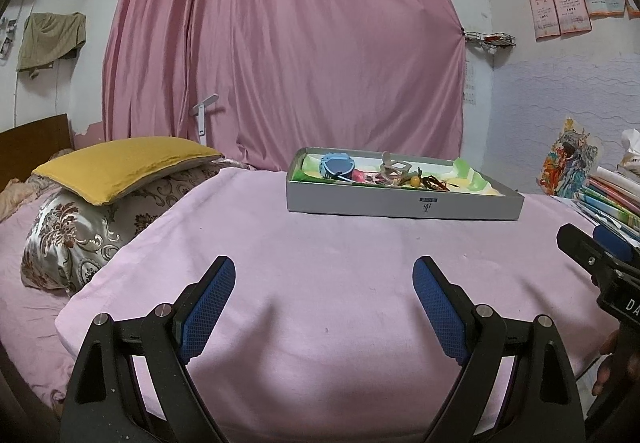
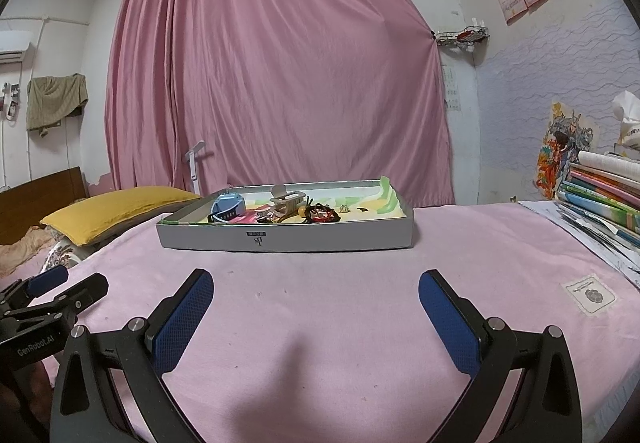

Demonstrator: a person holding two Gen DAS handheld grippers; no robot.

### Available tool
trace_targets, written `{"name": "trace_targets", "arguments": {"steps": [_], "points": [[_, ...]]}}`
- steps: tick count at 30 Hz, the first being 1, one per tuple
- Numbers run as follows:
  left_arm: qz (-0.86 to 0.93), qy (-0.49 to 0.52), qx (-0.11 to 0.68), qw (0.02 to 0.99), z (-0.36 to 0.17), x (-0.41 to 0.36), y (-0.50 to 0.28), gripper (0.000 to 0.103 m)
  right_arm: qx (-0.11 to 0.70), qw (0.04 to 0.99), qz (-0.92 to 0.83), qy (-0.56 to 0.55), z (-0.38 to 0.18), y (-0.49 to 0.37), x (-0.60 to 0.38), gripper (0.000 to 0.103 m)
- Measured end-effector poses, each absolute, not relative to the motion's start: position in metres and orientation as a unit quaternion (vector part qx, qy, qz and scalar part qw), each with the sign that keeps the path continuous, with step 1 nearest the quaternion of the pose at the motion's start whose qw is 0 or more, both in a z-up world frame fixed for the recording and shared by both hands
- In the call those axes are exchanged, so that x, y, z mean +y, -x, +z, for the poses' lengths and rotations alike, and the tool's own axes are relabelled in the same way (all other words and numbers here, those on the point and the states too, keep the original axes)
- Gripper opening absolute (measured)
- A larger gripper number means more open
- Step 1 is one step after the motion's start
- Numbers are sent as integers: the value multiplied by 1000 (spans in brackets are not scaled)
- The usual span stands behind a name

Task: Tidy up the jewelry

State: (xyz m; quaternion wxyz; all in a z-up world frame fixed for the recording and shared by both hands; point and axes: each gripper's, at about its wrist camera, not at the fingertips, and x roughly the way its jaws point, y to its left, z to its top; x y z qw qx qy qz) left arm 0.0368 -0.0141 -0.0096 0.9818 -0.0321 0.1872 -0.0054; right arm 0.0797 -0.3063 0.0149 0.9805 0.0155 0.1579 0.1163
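Observation:
A shallow grey box (image 1: 400, 205) (image 2: 320, 237) sits on a pink blanket ahead of both grippers. Inside it lie a blue watch (image 1: 336, 165) (image 2: 228, 207), a beige hair clip (image 1: 394, 167) (image 2: 286, 201), a yellow bead (image 1: 416, 181) (image 2: 302, 210), a dark red and black bracelet (image 2: 324, 214) and other small pieces. My left gripper (image 1: 324, 275) stands open over the blanket, well short of the box, nothing between its blue pads. My right gripper (image 2: 316, 291) is open too, also empty and short of the box.
A yellow pillow (image 1: 128, 163) (image 2: 116, 209) lies on patterned pillows at the left. Stacked books (image 1: 608, 199) (image 2: 600, 199) stand at the right edge of the bed. A pink curtain (image 1: 280, 43) hangs behind. A white label (image 2: 590, 293) is sewn on the blanket.

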Motion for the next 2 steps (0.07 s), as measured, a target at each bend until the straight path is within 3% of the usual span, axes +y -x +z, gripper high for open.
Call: {"name": "trace_targets", "arguments": {"steps": [2], "points": [[-5, 31, 188, 982, -10, -14, -37, 87, 159, 980, 116, -16, 15, -81, -307, 103]]}}
